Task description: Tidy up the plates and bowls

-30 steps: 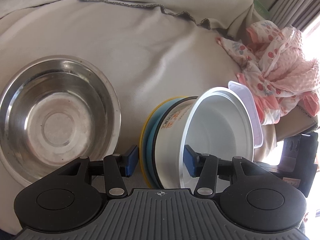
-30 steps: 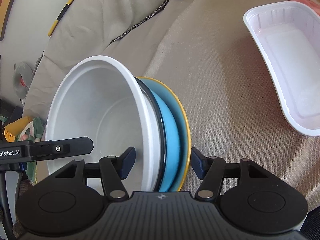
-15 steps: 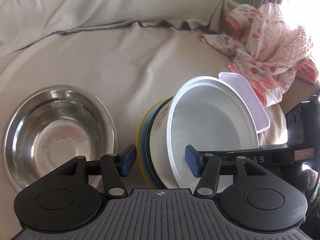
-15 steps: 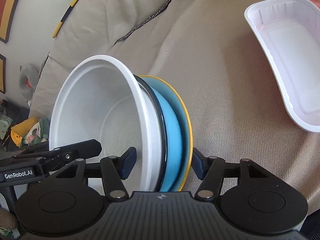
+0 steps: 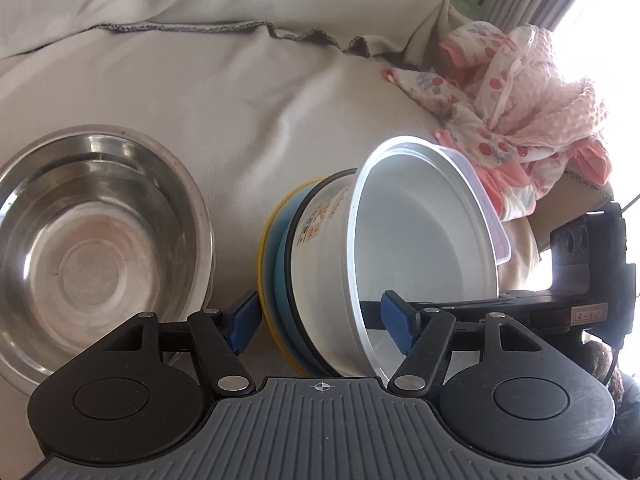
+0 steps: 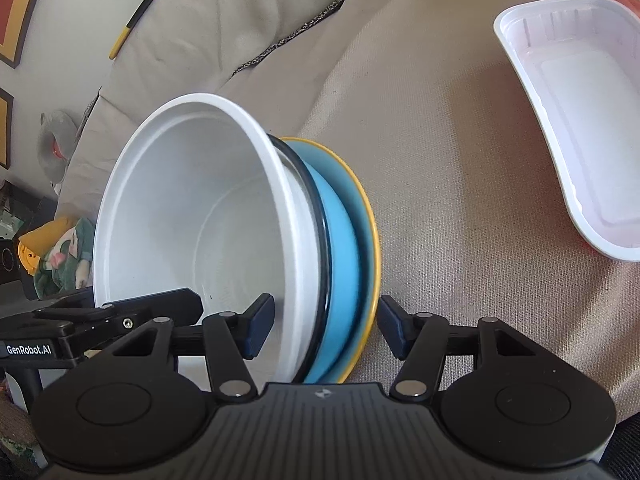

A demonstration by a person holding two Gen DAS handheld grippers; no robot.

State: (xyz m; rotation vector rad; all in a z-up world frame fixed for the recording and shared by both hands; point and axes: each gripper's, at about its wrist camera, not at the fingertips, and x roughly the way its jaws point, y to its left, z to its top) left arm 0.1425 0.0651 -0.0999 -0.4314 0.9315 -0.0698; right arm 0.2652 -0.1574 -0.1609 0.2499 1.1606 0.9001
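A stack of a white bowl [image 5: 424, 256], a blue dish [image 5: 282, 276] and a yellow plate [image 5: 265, 256] is held tilted on its side between both grippers. My left gripper [image 5: 320, 320] is shut on the stack's rims from one side. My right gripper [image 6: 324, 328] is shut on the same stack, white bowl [image 6: 192, 240], blue dish [image 6: 344, 280] and yellow plate [image 6: 370, 248], from the opposite side. A steel bowl [image 5: 88, 248] sits on the beige cloth to the left.
A white plastic tray [image 6: 576, 136] lies on the cloth at the right. A pink patterned cloth heap [image 5: 520, 120] lies at the back right. The beige cover [image 5: 240, 92] is creased toward the back.
Both grippers have shifted the held stack slightly; the left view has turned a little, so the steel bowl sits lower left. Grips unchanged.
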